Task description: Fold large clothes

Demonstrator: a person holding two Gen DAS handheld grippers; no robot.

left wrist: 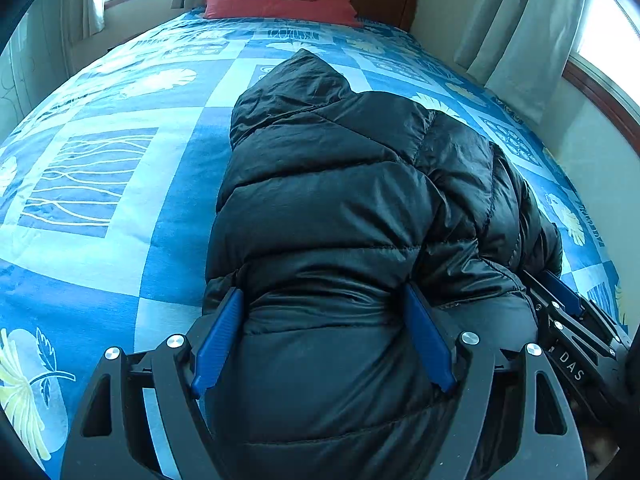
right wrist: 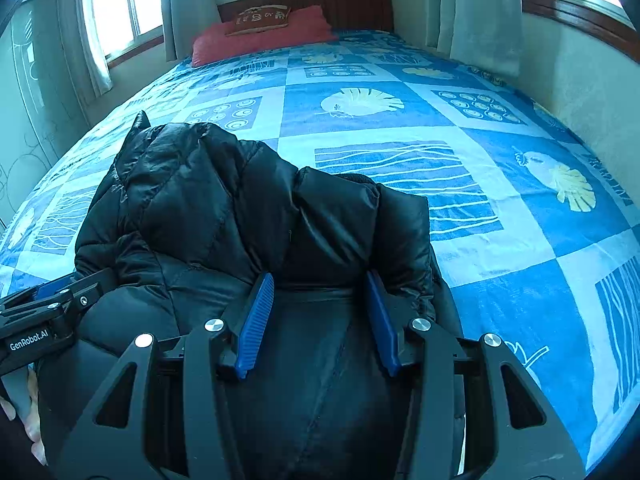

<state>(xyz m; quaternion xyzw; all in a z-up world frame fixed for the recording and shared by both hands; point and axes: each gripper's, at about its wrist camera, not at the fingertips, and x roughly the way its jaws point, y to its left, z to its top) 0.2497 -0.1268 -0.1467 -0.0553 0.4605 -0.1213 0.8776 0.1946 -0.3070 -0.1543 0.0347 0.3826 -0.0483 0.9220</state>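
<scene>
With the left gripper [left wrist: 324, 300] spread wide and the right gripper [right wrist: 320, 280] half-spread, both pinching the black puffer jacket [left wrist: 340, 200] at the bed's [left wrist: 120, 160] near edge, lift the fold evenly

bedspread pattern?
Blue and white checked patchwork bedspread with yellow leaf prints; clearest in the right wrist view.

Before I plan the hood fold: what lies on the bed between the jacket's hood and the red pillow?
Nothing: only bare blue patterned bedspread lies between the black jacket's hood and the red pillow, seen in the left wrist view.
</scene>
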